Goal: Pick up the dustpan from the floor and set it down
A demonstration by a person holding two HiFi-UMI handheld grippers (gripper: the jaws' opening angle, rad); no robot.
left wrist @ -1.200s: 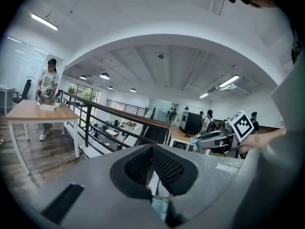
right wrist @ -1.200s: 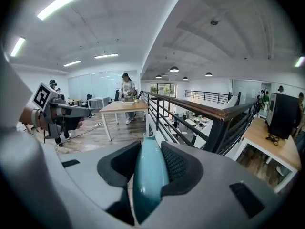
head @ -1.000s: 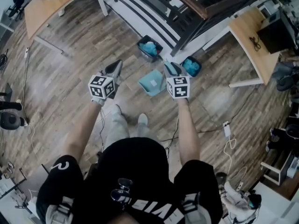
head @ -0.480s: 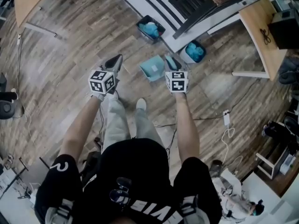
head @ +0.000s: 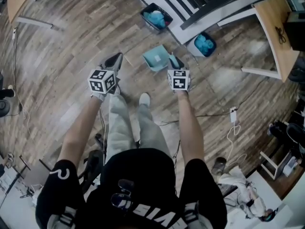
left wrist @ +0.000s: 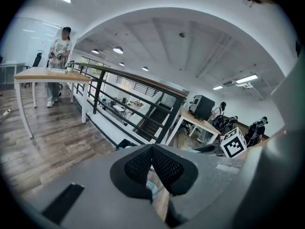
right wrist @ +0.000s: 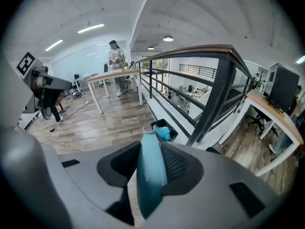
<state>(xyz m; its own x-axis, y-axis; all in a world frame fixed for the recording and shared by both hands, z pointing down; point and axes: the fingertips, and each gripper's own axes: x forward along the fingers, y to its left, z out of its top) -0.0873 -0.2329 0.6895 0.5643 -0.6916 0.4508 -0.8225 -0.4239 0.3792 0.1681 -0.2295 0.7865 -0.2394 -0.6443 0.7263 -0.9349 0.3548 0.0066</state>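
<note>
The right gripper (head: 174, 61) clamps the upright handle of the teal plastic dustpan (head: 156, 58); the pan sits to its left, perhaps just off the wooden floor (head: 71, 56). The left gripper (head: 117, 57) is closed, empty. Beyond the right gripper, a dark bin (head: 147, 11) and a second bin (head: 196, 46) both hold blue scraps (head: 156, 19).

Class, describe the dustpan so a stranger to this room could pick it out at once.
Start at the dark railing beside the wooden floor, where two bins stand. Just nearer the person is the dustpan, its handle clamped in the right gripper. Unlike the bins, it is a flat, pale teal scoop.
</note>
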